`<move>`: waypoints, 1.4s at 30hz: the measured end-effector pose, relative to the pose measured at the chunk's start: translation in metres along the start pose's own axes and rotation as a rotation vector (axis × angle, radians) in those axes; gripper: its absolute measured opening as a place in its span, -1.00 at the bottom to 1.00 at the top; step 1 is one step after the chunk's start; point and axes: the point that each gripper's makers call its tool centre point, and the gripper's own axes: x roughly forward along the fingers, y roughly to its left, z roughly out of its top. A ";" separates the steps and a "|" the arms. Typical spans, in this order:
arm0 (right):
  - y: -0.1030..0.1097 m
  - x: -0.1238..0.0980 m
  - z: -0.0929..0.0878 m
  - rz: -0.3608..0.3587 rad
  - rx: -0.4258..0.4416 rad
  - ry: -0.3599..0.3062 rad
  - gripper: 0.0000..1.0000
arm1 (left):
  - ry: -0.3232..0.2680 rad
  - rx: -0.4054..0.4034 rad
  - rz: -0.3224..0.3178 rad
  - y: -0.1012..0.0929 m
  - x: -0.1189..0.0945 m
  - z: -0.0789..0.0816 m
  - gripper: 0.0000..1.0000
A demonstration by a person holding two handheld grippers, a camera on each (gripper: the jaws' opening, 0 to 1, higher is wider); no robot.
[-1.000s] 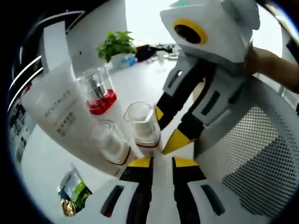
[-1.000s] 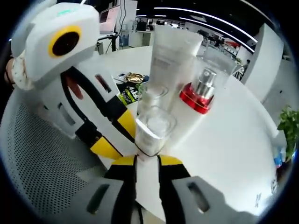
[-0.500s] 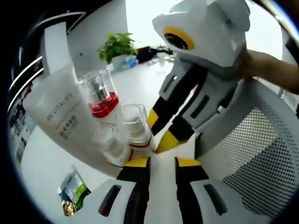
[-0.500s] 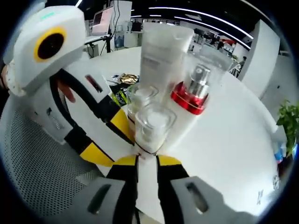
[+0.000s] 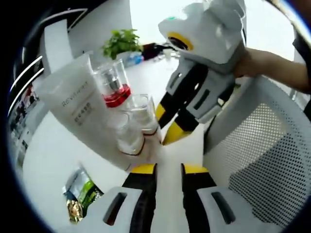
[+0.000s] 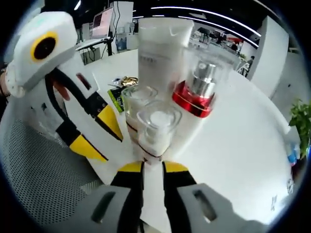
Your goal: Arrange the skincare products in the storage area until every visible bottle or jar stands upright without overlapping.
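On the white table stands a tight cluster: a white tube marked REVITALIFT, a red-collared pump bottle under a clear cap, and two small clear bottles. In the right gripper view the tube, pump bottle and small bottles rise just beyond my right gripper, which is open with nothing between its jaws. My left gripper is open too, a little short of the cluster. Each shows in the other's view: right gripper, left gripper.
Foil sachets lie on the table beyond the cluster. A white mesh chair back stands close to both grippers. A potted plant sits at the table's far side. A hand holds the right gripper.
My left gripper has drawn back from the small bottles, leaving a wider gap. The cluster stays standing; both views have shifted slightly with the hands.
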 end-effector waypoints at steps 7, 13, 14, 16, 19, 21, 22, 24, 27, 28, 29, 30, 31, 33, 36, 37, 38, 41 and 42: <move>0.000 0.003 0.002 0.008 0.003 -0.005 -0.68 | -0.013 -0.029 0.072 0.021 -0.001 -0.002 -0.68; -0.001 0.005 0.001 0.010 0.009 -0.001 -0.69 | -0.031 -0.029 0.083 0.024 0.003 0.002 -0.71; -0.002 0.006 0.002 0.009 0.008 -0.001 -0.69 | -0.032 -0.032 0.084 0.024 0.004 0.002 -0.72; -0.003 0.006 0.002 0.008 0.009 -0.002 -0.69 | -0.032 -0.033 0.081 0.024 0.006 0.002 -0.73; -0.003 0.007 0.003 0.008 0.007 0.000 -0.68 | -0.032 -0.046 0.077 0.025 0.009 0.001 -0.73; -0.003 0.008 0.002 0.009 -0.002 0.006 -0.68 | -0.032 -0.064 0.086 0.027 0.010 0.000 -0.74; -0.003 0.009 0.002 0.009 -0.014 0.008 -0.68 | -0.033 -0.073 0.089 0.027 0.011 0.000 -0.75; -0.003 0.009 0.002 0.008 -0.013 0.011 -0.68 | -0.032 -0.077 0.090 0.028 0.011 0.000 -0.75; -0.003 0.009 0.001 0.009 -0.010 0.012 -0.68 | -0.030 -0.074 0.090 0.028 0.011 0.000 -0.75; -0.003 0.009 0.001 0.010 -0.011 0.013 -0.68 | -0.031 -0.074 0.089 0.027 0.011 0.000 -0.75; -0.003 0.009 0.000 0.010 -0.012 0.013 -0.69 | -0.031 -0.079 0.086 0.027 0.011 0.000 -0.75; -0.003 0.008 0.000 0.009 -0.012 0.011 -0.69 | -0.032 -0.080 0.086 0.027 0.011 0.000 -0.75; -0.002 0.008 0.000 0.009 -0.008 0.009 -0.69 | -0.034 -0.078 0.085 0.027 0.010 0.000 -0.75; -0.001 0.007 0.000 0.016 0.009 0.001 -0.67 | -0.034 -0.078 0.077 0.026 0.010 0.000 -0.75; 0.000 0.006 -0.002 0.026 0.014 0.007 -0.68 | -0.025 -0.084 0.075 0.026 0.010 -0.002 -0.75; 0.001 0.004 -0.001 0.022 0.010 0.003 -0.68 | -0.024 -0.081 0.075 0.026 0.009 -0.002 -0.75; 0.001 0.003 -0.001 0.021 0.010 0.002 -0.68 | -0.024 -0.081 0.074 0.025 0.007 -0.002 -0.75; 0.002 -0.001 0.002 0.024 0.031 -0.023 -0.65 | -0.033 -0.078 0.071 0.025 0.003 0.001 -0.73; 0.002 -0.002 0.002 0.024 0.034 -0.025 -0.65 | -0.032 -0.076 0.069 0.025 0.003 0.001 -0.73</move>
